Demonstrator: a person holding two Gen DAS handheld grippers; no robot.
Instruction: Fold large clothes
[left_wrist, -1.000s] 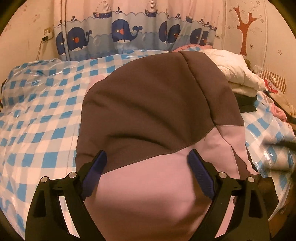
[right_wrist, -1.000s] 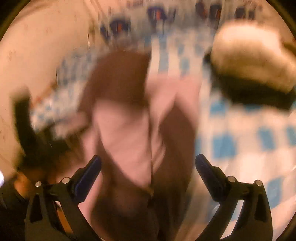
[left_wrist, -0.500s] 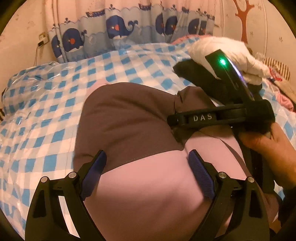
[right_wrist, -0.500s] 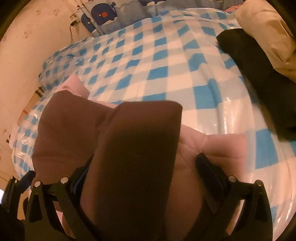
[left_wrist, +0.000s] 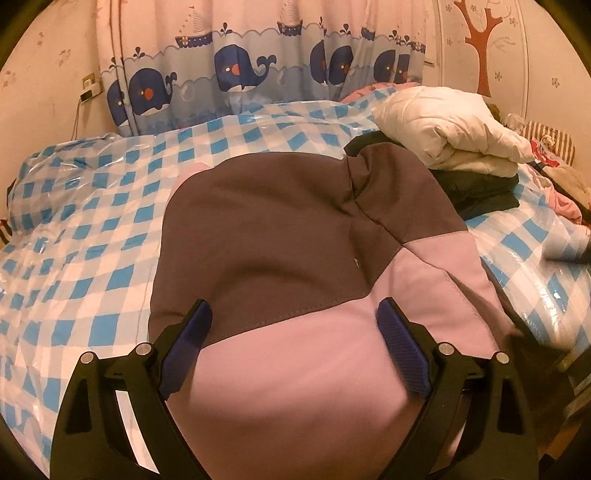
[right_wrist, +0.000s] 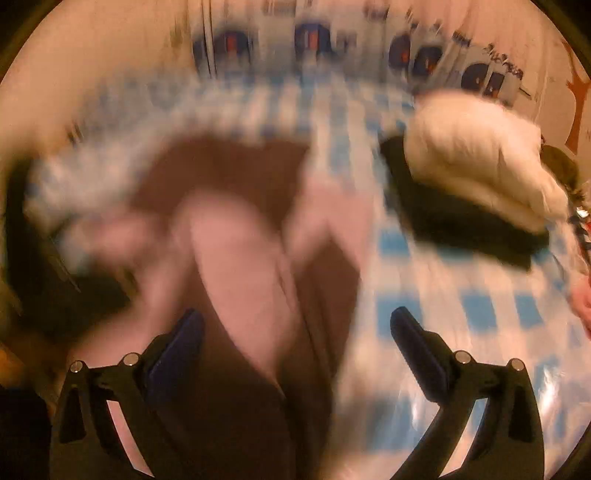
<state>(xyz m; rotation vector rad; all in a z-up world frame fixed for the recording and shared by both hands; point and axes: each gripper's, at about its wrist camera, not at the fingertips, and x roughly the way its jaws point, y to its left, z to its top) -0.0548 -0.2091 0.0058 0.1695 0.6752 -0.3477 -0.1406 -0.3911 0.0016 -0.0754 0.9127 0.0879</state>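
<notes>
A brown and pink garment (left_wrist: 295, 258) lies folded on the blue checked bed cover (left_wrist: 92, 240). My left gripper (left_wrist: 293, 343) is open just above its pink near end, with one finger on each side. The right wrist view is blurred by motion. It shows the same garment (right_wrist: 240, 258) lying lengthwise. My right gripper (right_wrist: 295, 339) is open above its near end and holds nothing.
A white padded jacket (left_wrist: 450, 129) sits on a dark folded pile (left_wrist: 476, 188) at the right of the bed. More clothes (left_wrist: 561, 199) lie at the far right edge. A whale-print curtain (left_wrist: 258, 74) hangs behind the bed.
The right gripper has pulled back from over the garment and left the left wrist view. The brown sleeve it brought over now lies on the garment. The left gripper has barely moved.
</notes>
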